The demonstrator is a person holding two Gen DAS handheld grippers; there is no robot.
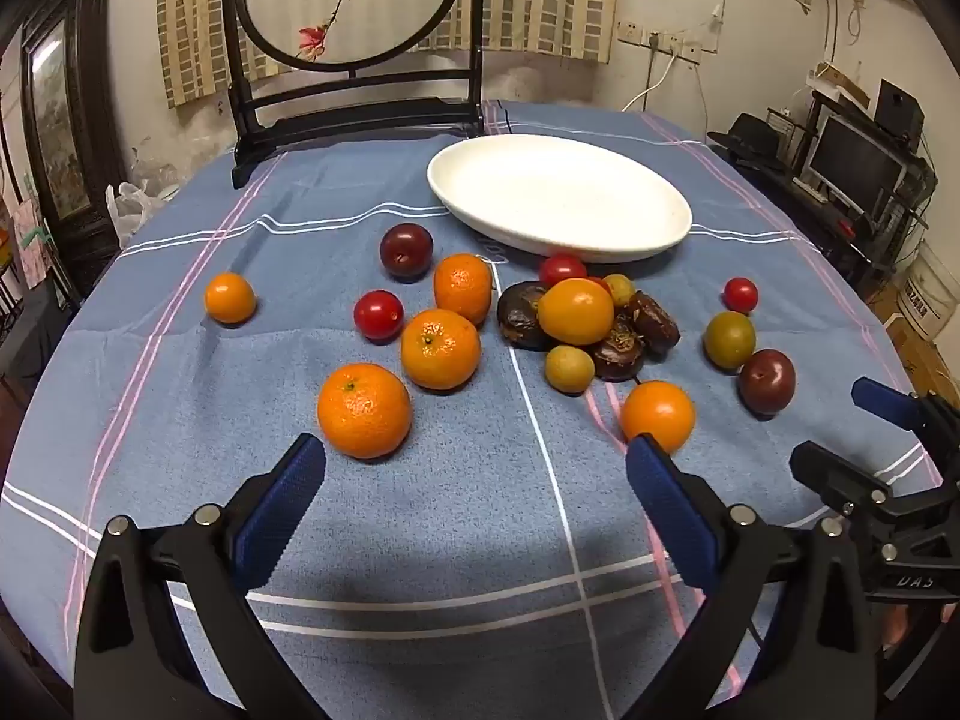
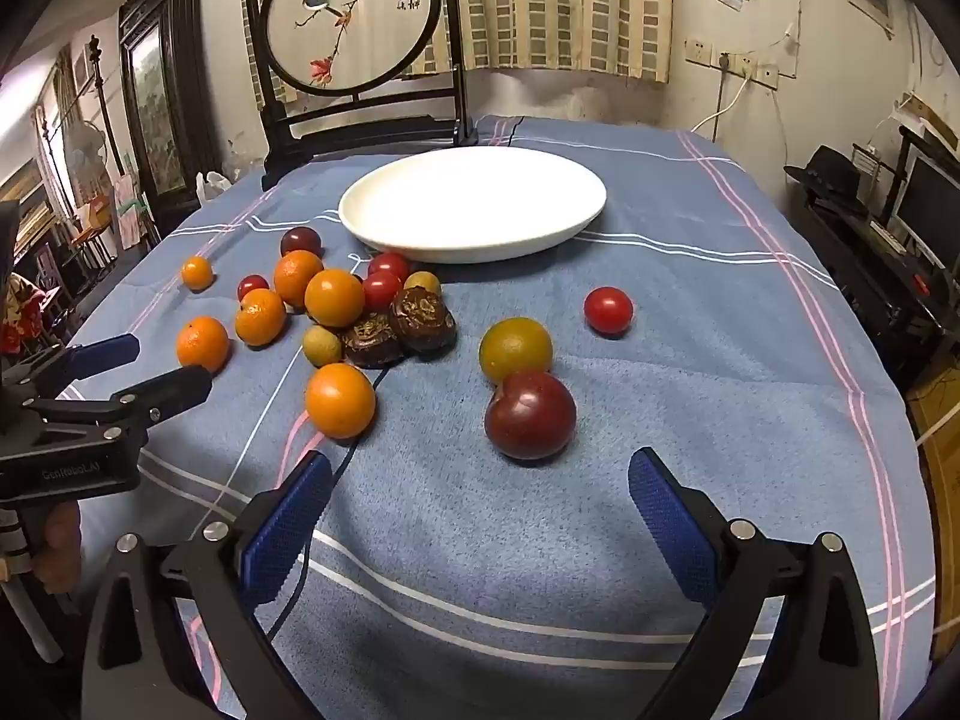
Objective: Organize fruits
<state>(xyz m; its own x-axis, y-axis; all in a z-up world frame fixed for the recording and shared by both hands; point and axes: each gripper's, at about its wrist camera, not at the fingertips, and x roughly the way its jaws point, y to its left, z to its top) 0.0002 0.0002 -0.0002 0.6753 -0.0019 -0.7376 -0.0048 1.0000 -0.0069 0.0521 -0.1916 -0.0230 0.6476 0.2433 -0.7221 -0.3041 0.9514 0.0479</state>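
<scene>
Several fruits lie loose on the blue cloth in front of an empty white plate [image 1: 558,195], which also shows in the right wrist view [image 2: 474,201]. Tangerines [image 1: 363,410], red cherry tomatoes [image 1: 378,314], dark plums [image 2: 529,414], a green-yellow fruit [image 2: 515,350] and dark wrinkled fruits [image 2: 422,318] are spread about. My left gripper [image 1: 474,468] is open and empty, just short of the nearest tangerine. My right gripper [image 2: 480,480] is open and empty, just short of a dark plum. The right gripper also shows at the right edge of the left wrist view [image 1: 840,438].
A dark wooden stand with a round painted screen [image 1: 348,0] stands at the table's back left. The table is covered by a blue cloth with white and pink stripes [image 1: 420,540]. Shelves with a monitor [image 1: 852,162] stand off the right side.
</scene>
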